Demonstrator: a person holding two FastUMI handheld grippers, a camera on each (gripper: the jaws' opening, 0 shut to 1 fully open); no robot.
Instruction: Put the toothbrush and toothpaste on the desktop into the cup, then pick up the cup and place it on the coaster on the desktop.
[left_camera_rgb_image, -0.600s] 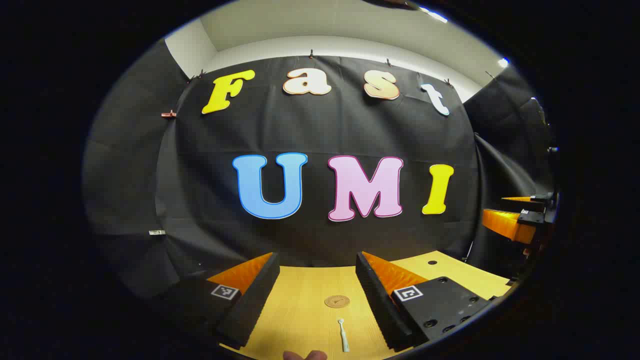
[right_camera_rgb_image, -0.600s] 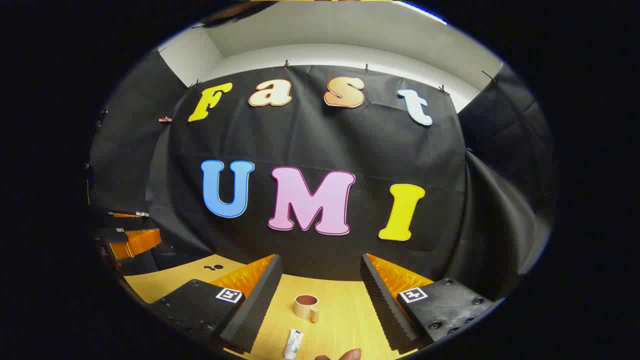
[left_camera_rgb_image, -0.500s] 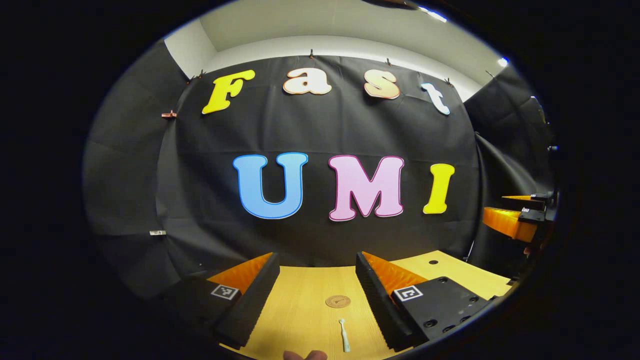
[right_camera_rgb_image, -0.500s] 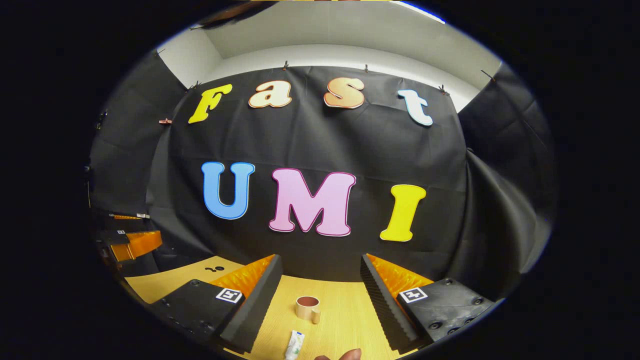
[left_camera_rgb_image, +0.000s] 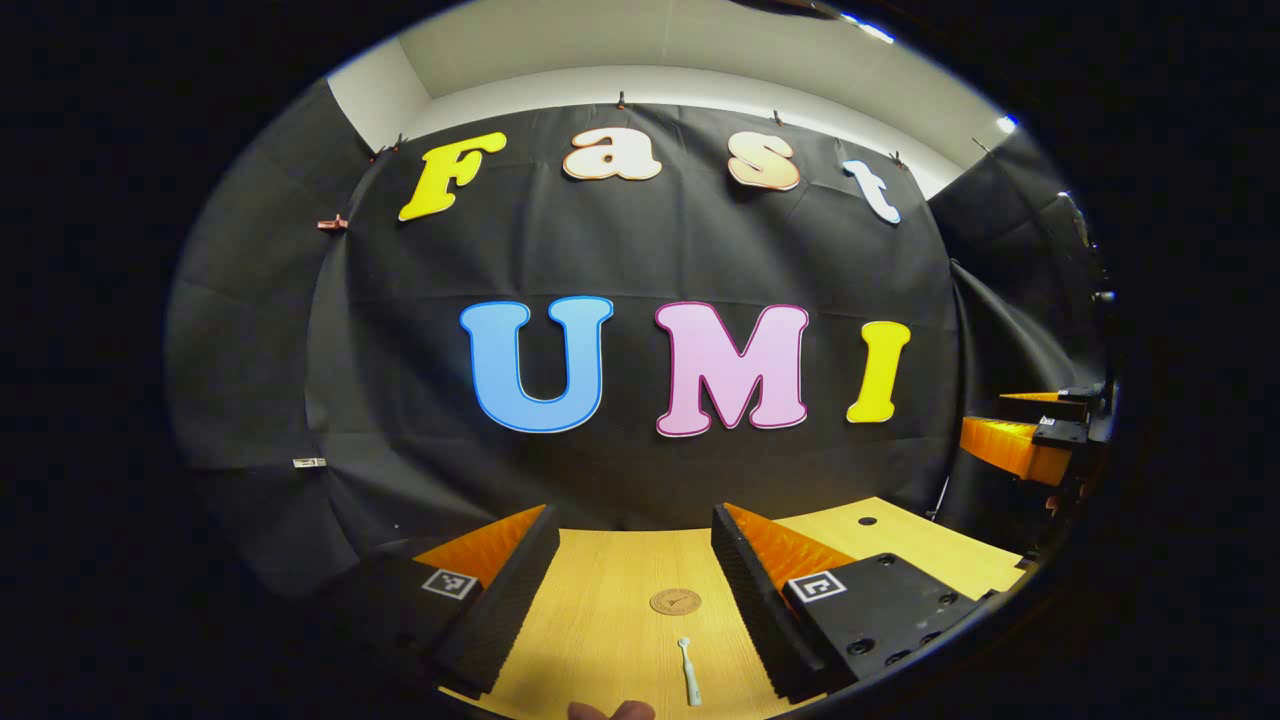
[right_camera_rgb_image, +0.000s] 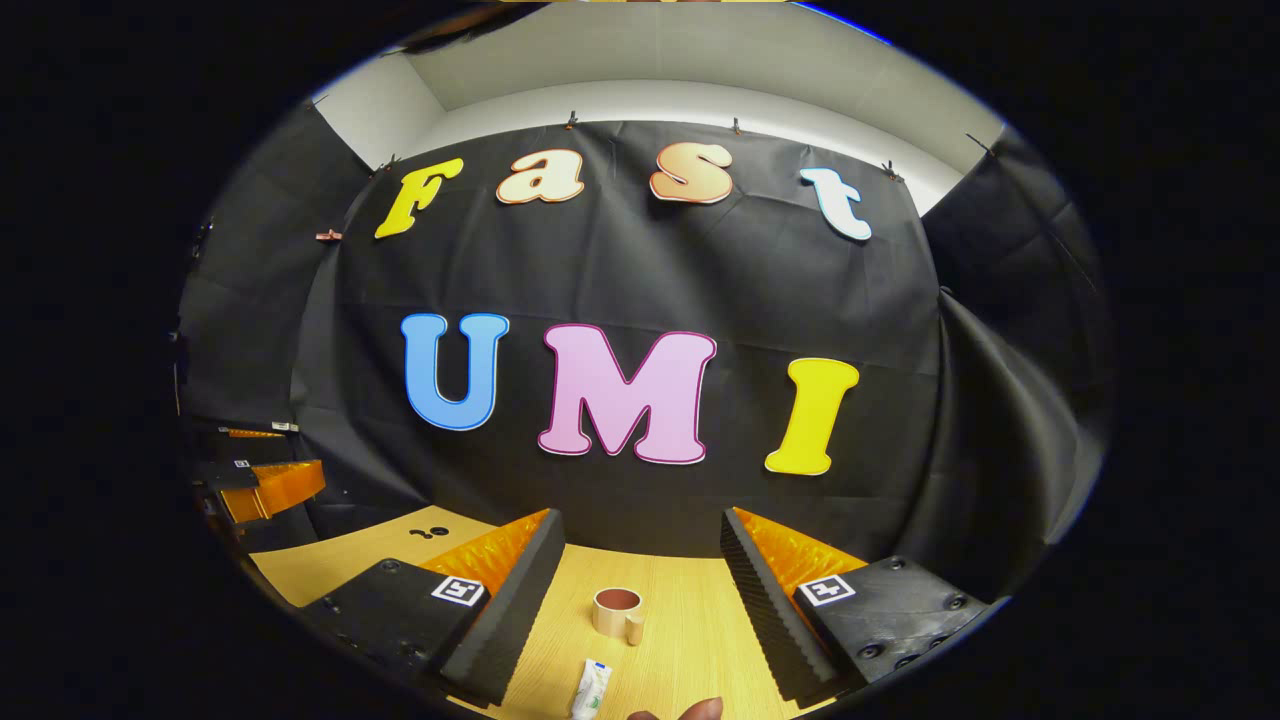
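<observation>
On the desk (left_camera_rgb_image: 600, 620), both spread grippers hover: the thin, light toothbrush (left_camera_rgb_image: 688, 672) wants a mid-handle pinch, the soft toothpaste (right_camera_rgb_image: 590, 690) a gentle one.

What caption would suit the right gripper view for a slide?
Open right tongs hover over the wooden desktop, framing an empty cup with the toothpaste lying nearer.

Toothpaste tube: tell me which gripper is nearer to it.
Right. The toothpaste tube lies on the desktop between the open right gripper fingers; the left gripper hangs off to the side.
</observation>
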